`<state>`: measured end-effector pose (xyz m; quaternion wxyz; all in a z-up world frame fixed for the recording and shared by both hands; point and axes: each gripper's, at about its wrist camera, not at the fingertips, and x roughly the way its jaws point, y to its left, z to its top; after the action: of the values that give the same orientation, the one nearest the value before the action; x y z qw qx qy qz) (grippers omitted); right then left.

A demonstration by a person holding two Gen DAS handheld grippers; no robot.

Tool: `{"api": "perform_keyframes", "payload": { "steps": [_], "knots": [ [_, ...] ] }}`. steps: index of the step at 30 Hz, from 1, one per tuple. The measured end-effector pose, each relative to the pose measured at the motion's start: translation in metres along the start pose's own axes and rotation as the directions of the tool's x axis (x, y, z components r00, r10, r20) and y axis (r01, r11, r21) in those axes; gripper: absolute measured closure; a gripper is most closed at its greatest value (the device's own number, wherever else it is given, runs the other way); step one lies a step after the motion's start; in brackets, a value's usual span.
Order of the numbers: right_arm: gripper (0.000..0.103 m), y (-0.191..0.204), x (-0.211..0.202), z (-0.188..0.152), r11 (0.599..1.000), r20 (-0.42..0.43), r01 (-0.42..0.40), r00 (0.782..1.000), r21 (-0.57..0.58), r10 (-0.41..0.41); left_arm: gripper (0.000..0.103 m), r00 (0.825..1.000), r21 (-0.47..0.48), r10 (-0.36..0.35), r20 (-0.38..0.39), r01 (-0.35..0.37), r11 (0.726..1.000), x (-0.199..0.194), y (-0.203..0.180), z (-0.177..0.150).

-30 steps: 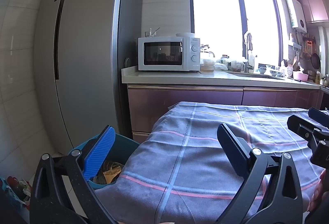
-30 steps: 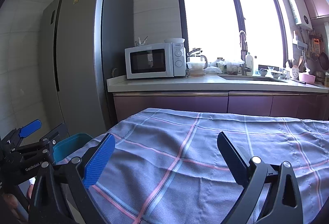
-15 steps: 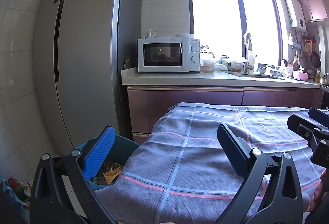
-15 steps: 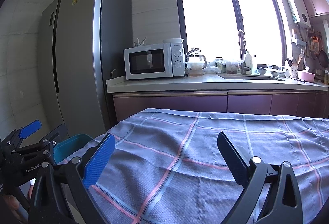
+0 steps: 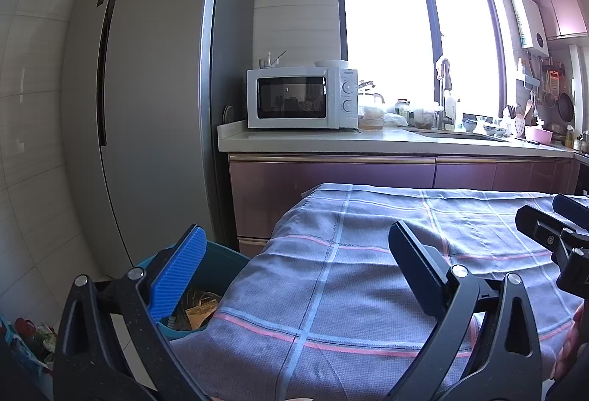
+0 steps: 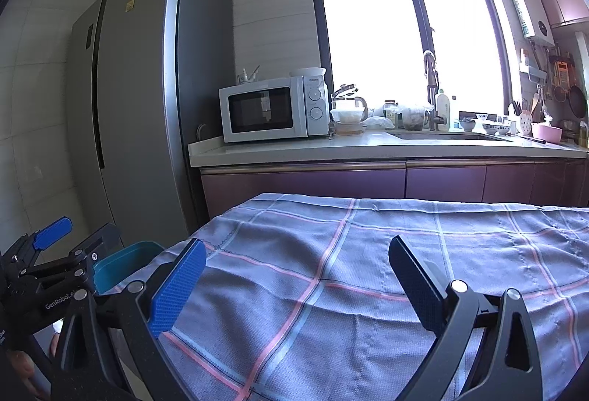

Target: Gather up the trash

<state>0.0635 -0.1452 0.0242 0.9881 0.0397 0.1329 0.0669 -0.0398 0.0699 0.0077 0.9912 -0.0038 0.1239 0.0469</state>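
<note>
Left wrist view: trash point(image 5: 195, 309), crumpled yellowish and dark wrappers, lies inside a teal plastic bin point(image 5: 224, 263) on the floor just beside the tabletop's left edge. Left gripper point(image 5: 294, 272) hangs above that edge, jaws wide, holding nothing. Right gripper point(image 6: 298, 276) is over the cloth point(image 6: 368, 254), jaws likewise wide and empty. Woven grey-blue fabric with pink and pale blue checks covers the tabletop, slightly wrinkled. Beyond stand a grey fridge point(image 5: 154, 106) and white microwave point(image 5: 302, 97).

Daylight blows out the window point(image 5: 416, 44) at upper right, leaving the fridge point(image 6: 147, 99) and cabinets dim, while fisheye bending and dark vignetting mark the frame corners.
</note>
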Motion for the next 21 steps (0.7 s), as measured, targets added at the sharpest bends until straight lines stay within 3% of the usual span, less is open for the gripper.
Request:
{"api": "perform_keyframes", "payload": {
  "steps": [21],
  "knots": [
    [0.007,-0.0045,0.0014,0.0015,1.000,0.003,-0.003,1.000,0.007,0.003,0.005,1.000,0.003,0.000,0.001,0.000,1.000,-0.0008,-0.0005,0.0005]
  ]
}}
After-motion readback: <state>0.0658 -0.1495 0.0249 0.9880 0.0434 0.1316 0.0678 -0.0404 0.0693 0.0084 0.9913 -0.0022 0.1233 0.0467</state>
